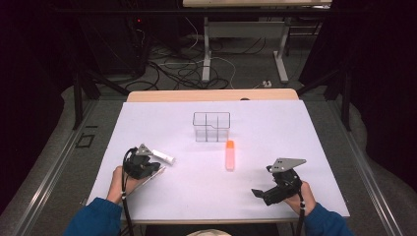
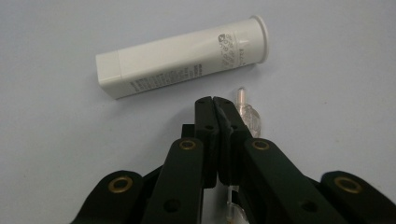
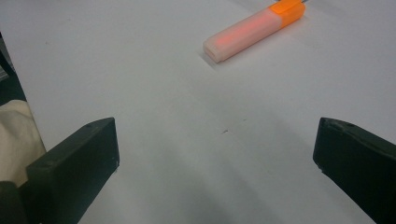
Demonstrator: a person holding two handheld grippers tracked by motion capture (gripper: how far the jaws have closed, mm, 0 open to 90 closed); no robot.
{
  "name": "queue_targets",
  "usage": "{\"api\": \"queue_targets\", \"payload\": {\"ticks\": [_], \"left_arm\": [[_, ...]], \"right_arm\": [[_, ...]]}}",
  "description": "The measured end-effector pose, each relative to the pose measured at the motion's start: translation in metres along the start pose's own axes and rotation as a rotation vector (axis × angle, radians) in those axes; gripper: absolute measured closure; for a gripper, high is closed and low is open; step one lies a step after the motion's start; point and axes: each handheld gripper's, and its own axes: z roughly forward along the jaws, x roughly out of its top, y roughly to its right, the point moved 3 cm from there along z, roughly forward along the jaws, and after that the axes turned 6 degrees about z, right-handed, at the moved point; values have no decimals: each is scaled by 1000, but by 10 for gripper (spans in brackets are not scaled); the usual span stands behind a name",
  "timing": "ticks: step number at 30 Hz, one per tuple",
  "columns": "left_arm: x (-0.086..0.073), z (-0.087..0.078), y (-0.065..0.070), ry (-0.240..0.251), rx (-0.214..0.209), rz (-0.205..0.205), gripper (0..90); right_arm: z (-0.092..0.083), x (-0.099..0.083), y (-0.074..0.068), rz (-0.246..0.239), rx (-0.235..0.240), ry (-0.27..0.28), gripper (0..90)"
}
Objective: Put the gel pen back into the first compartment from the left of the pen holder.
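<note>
The white-topped counter (image 1: 206, 187) carries a clear, empty, compartmented plastic organiser box (image 1: 211, 127); judging by that, nothing is sorted yet. Near its front lies an orange translucent capped tube (image 1: 229, 155). Further left of the box, a white cylindrical tube (image 2: 182, 57) lies just beyond the left hand-held gripper (image 2: 214, 103), whose jaws are closed beside a clear pen-like piece (image 2: 247, 116). The right hand-held gripper (image 3: 215, 158) gapes wide, empty.

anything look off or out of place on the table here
Nothing spilled or broken. One oddity: a small clear plastic piece lies partly under the shut left gripper, beside the white tube. What it is cannot be told.
</note>
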Motion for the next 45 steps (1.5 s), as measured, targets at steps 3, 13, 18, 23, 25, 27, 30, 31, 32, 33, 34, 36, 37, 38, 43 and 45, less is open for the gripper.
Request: {"api": "queue_targets", "payload": {"ticks": [3, 13, 18, 23, 25, 27, 30, 31, 32, 33, 34, 36, 37, 38, 43, 45], "left_arm": [[0, 0, 3, 3, -8, -12, 892], [1, -1, 4, -17, -20, 32, 870], [2, -12, 3, -26, -9, 50, 805], [2, -28, 4, -50, 12, 66, 707], [2, -34, 6, -71, 21, 75, 667], [2, -37, 8, -98, 18, 90, 624], [2, -38, 11, -137, 20, 108, 543], [2, -38, 12, -155, 23, 114, 486], [2, -38, 13, -170, 18, 119, 458], [2, -39, 14, -184, 16, 127, 427], [2, -39, 16, -205, 19, 138, 413], [2, -39, 17, -214, 14, 141, 370], [2, -39, 19, -235, 10, 148, 346], [2, -39, 19, -235, 10, 148, 323], [1, -37, 23, -279, -5, 150, 189], [1, -37, 23, -290, 0, 156, 167]], "right_arm": [[0, 0, 0, -1, 1, -1, 0], [0, 0, 0, 1, 3, -2, 0], [0, 0, 0, 2, 0, -2, 0], [0, 0, 0, 4, -1, -2, 0], [-1, 0, 0, 5, 1, -14, 0], [0, 0, 0, 8, 1, -14, 0], [0, 0, 0, 8, 0, -15, 0], [0, 0, 0, 7, 2, -14, 0], [0, 0, 0, 7, 3, -14, 0], [0, 0, 0, 8, 3, -14, 0], [0, 0, 0, 7, 2, -14, 0], [0, -1, 0, 15, -1, -14, 0], [0, -1, 0, 15, 0, -14, 0], [0, -1, 0, 15, 0, -14, 0], [0, -1, 0, 17, -5, -15, 0], [0, -1, 0, 10, -2, -16, 0]]}}
